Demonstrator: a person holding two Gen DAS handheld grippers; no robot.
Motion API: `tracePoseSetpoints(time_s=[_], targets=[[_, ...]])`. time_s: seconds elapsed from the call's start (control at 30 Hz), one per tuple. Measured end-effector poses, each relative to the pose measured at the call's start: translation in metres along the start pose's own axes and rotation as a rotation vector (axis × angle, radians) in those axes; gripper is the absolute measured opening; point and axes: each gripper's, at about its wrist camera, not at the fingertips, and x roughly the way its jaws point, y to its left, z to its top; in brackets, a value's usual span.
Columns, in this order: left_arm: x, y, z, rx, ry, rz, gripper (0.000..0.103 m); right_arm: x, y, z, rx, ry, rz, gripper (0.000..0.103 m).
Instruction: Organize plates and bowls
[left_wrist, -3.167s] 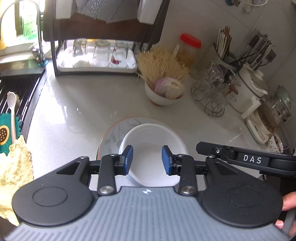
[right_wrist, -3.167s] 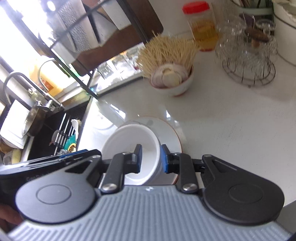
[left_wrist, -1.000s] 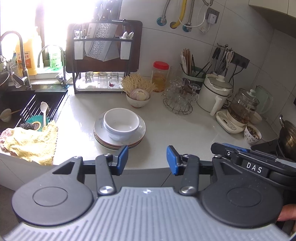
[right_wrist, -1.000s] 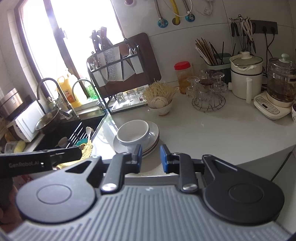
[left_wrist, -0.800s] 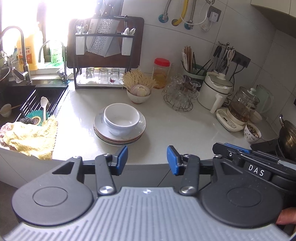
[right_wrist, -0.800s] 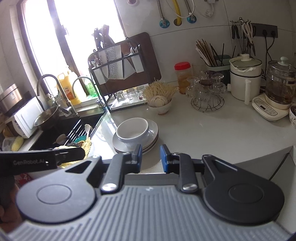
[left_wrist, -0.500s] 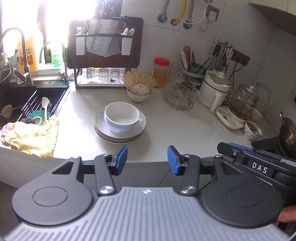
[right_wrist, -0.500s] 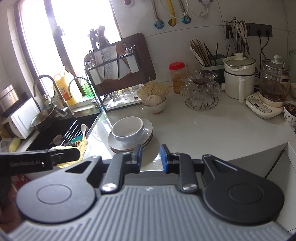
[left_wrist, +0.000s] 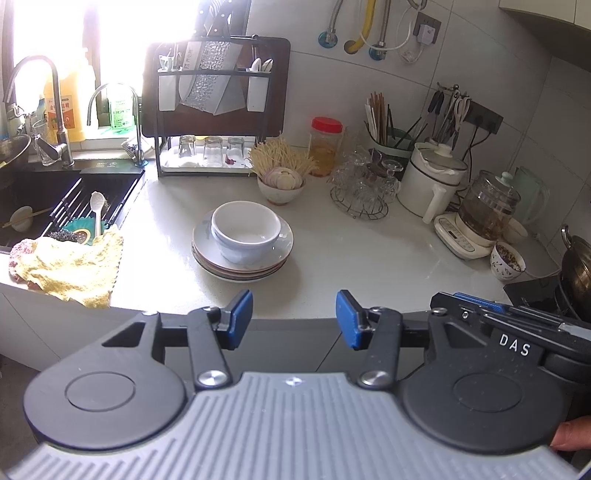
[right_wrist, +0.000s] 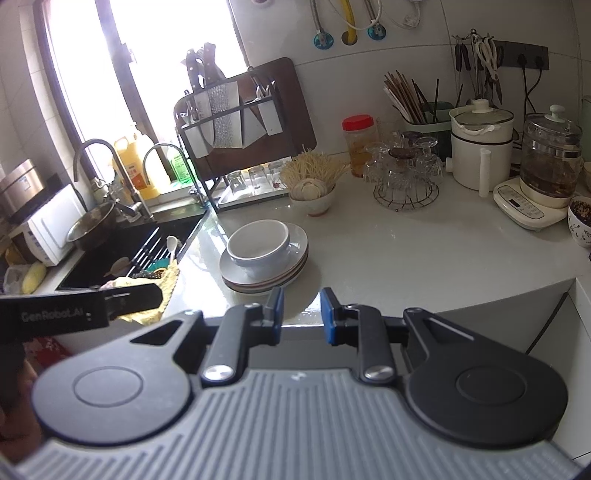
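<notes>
The bowl (left_wrist: 245, 232) was nested on stacked plates (left_wrist: 242, 260) for compactness, well beyond both grippers' empty jaws, left opening, right narrowly parted.

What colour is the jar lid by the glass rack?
Red lid; clearest in the left wrist view.

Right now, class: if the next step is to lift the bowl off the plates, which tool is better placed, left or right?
Probably the left tool: its jaws are opening with nothing between them, and the bowl sits nearly straight ahead. The right tool stands narrower, with the bowl off to its left. Both are back off the counter.
</notes>
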Motion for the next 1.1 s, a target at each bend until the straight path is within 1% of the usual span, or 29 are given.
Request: tracePoseSetpoints(time_s=[0.13, 0.17, 0.2, 0.27, 0.3, 0.37, 0.4, 0.43, 0.47, 0.6, 0.67, 0.73, 0.77, 0.83, 1.0, 1.03, 1.1], targets=[[-0.002, -0.002, -0.001, 0.009, -0.007, 0.013, 0.058, 0.001, 0.000, 0.000, -0.005, 0.002, 0.000, 0.026], [-0.002, -0.002, 0.000, 0.012, -0.004, 0.018, 0.064, 0.002, -0.001, 0.001, -0.003, 0.004, 0.001, 0.026], [-0.002, -0.002, 0.000, 0.014, -0.004, 0.024, 0.068, 0.003, -0.002, 0.001, -0.001, 0.007, -0.001, 0.026], [-0.003, -0.002, 0.001, 0.020, -0.007, 0.043, 0.079, 0.004, -0.004, 0.002, 0.004, 0.009, 0.000, 0.043], [-0.003, -0.002, 0.002, 0.021, -0.008, 0.053, 0.082, 0.004, -0.005, 0.003, 0.006, 0.008, 0.001, 0.045], [-0.003, 0.001, 0.004, 0.023, -0.014, 0.068, 0.091, 0.003, -0.008, 0.004, 0.008, 0.003, -0.003, 0.047], [-0.003, 0.002, 0.005, 0.022, -0.017, 0.076, 0.093, 0.004, -0.010, 0.005, 0.012, 0.002, -0.007, 0.047], [-0.003, 0.004, 0.007, 0.018, -0.017, 0.088, 0.096, 0.004, -0.011, 0.005, 0.016, 0.002, -0.009, 0.051], [-0.002, 0.005, 0.008, 0.016, -0.016, 0.098, 0.097, 0.005, -0.013, 0.006, 0.021, 0.002, -0.007, 0.057], [0.001, 0.009, 0.013, 0.016, -0.013, 0.133, 0.099, 0.004, -0.012, 0.009, -0.006, -0.017, -0.018, 0.068], [0.002, 0.010, 0.013, 0.017, -0.011, 0.141, 0.099, 0.002, -0.011, 0.011, -0.019, -0.043, -0.026, 0.089], [0.004, 0.011, 0.013, 0.018, 0.001, 0.147, 0.100, 0.002, -0.011, 0.013, -0.024, -0.045, -0.028, 0.093], [0.005, 0.009, 0.013, 0.018, 0.006, 0.152, 0.100, 0.003, -0.010, 0.013, -0.027, -0.038, -0.032, 0.100], [0.005, 0.009, 0.012, 0.020, 0.006, 0.153, 0.100, 0.004, -0.010, 0.013, -0.035, -0.038, -0.025, 0.103], [0.002, 0.009, 0.012, 0.025, -0.009, 0.169, 0.100, 0.006, -0.008, 0.011, -0.038, -0.039, -0.017, 0.103], [0.001, 0.010, 0.012, 0.024, -0.010, 0.175, 0.100, 0.006, -0.007, 0.011, -0.037, -0.038, -0.008, 0.103], [0.001, 0.010, 0.011, 0.022, -0.003, 0.179, 0.100, 0.005, -0.005, 0.010, -0.042, -0.040, -0.015, 0.103]])
